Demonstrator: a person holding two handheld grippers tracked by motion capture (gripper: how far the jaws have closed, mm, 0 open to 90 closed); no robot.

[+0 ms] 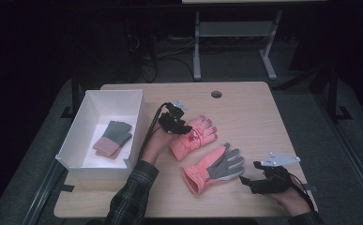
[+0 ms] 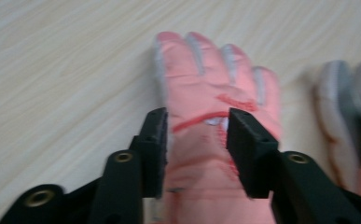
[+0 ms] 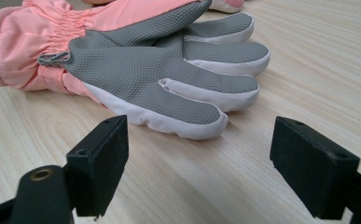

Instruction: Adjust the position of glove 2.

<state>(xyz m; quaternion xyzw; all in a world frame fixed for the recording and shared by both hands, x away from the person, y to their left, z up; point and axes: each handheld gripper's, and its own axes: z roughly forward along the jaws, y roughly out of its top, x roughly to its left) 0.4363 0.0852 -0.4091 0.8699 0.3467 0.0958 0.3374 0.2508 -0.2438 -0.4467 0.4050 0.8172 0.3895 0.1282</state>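
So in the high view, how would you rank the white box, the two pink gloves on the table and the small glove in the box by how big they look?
1. White box, plainly the largest.
2. Palm-up pink glove and back-up pink glove: these look alike, and a gripper covers part of the second, so I won't rank them.
3. Grey-and-pink glove in the box, the smallest.

I can make out no legible text, brand, number or sign anywhere; the nearest thing to one is a red stitched mark with a small pale patch on the back of the pink glove (image 2: 206,116), too blurred for me to read.
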